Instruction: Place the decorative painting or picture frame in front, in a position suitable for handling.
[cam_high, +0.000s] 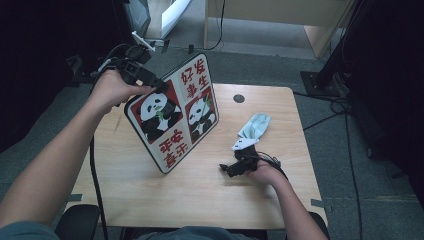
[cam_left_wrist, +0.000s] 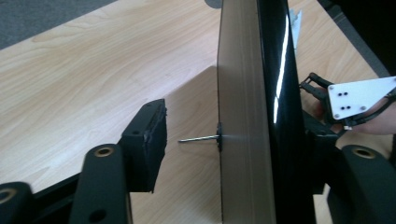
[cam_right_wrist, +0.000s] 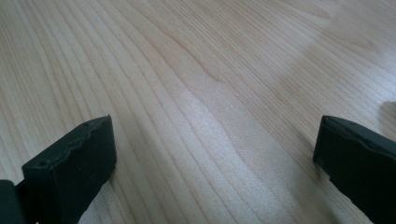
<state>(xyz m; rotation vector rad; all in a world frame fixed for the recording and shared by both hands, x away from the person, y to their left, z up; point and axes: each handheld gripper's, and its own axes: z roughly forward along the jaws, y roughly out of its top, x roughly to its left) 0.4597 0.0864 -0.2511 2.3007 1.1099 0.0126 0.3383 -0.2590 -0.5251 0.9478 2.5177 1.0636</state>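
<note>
Left gripper (cam_high: 159, 86), upper left, jaws straddling the tilted panda board (cam_high: 175, 112); right gripper (cam_high: 231, 169), lower right, gapes wide over the table (cam_high: 200, 200)

Two hand-held grippers, one raised, one low.
Black left gripper (cam_high: 150, 75) upper left, jaws apart; black right gripper (cam_high: 235, 167) lower right, jaws wide.

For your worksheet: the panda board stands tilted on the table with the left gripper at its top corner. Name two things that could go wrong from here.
1. The left gripper straddles the panda board with one jaw standing off its back, so the board could tip over or slide on the table.
2. The right gripper rests open just beside the board's lower edge; a falling board might strike it or the cloth.
</note>
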